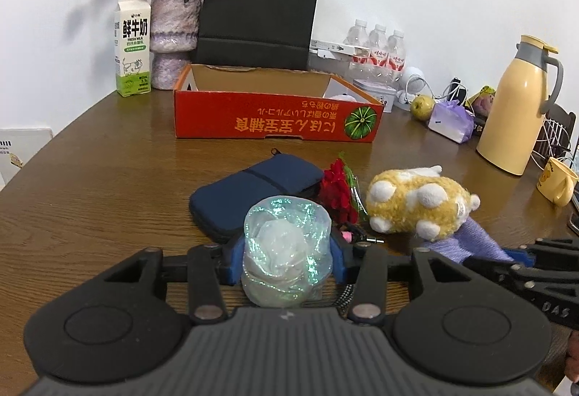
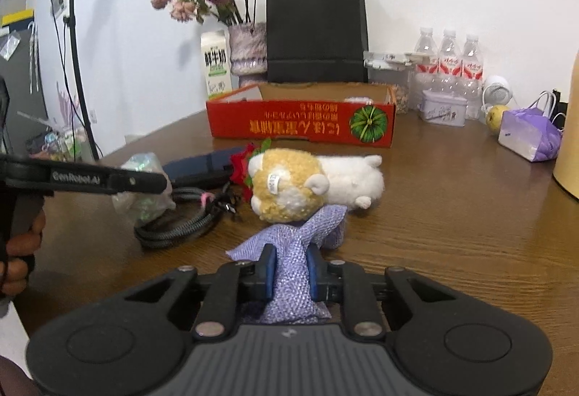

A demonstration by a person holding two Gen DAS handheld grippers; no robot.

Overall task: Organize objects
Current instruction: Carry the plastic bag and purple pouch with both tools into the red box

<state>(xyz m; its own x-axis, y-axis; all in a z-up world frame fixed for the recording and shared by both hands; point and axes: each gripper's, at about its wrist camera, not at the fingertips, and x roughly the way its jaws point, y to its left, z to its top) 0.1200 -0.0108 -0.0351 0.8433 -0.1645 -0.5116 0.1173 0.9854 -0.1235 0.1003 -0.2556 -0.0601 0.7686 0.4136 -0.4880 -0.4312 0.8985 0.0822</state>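
Note:
My left gripper [image 1: 286, 258] is shut on an iridescent wrapped white flower [image 1: 287, 251] just above the table; it also shows in the right wrist view [image 2: 144, 186]. My right gripper [image 2: 291, 274] is shut on a purple knit cloth [image 2: 289, 265], whose far end lies under a yellow-and-white plush toy [image 2: 307, 184]. The plush [image 1: 416, 202] and cloth [image 1: 474, 240] show in the left wrist view too. A navy pouch [image 1: 253, 195], a red fabric flower [image 1: 338, 191] and a black braided cable [image 2: 181, 226] lie between them. An open red cardboard box [image 1: 275, 117] stands behind.
At the back stand a milk carton [image 1: 132, 46], a vase of dried roses [image 1: 173, 37], a black paper bag [image 1: 258, 17] and water bottles [image 1: 378, 46]. To the right are a yellow thermos [image 1: 517, 106], a yellow mug [image 1: 557, 180], a purple tissue pack [image 1: 450, 121] and a pear [image 1: 421, 106].

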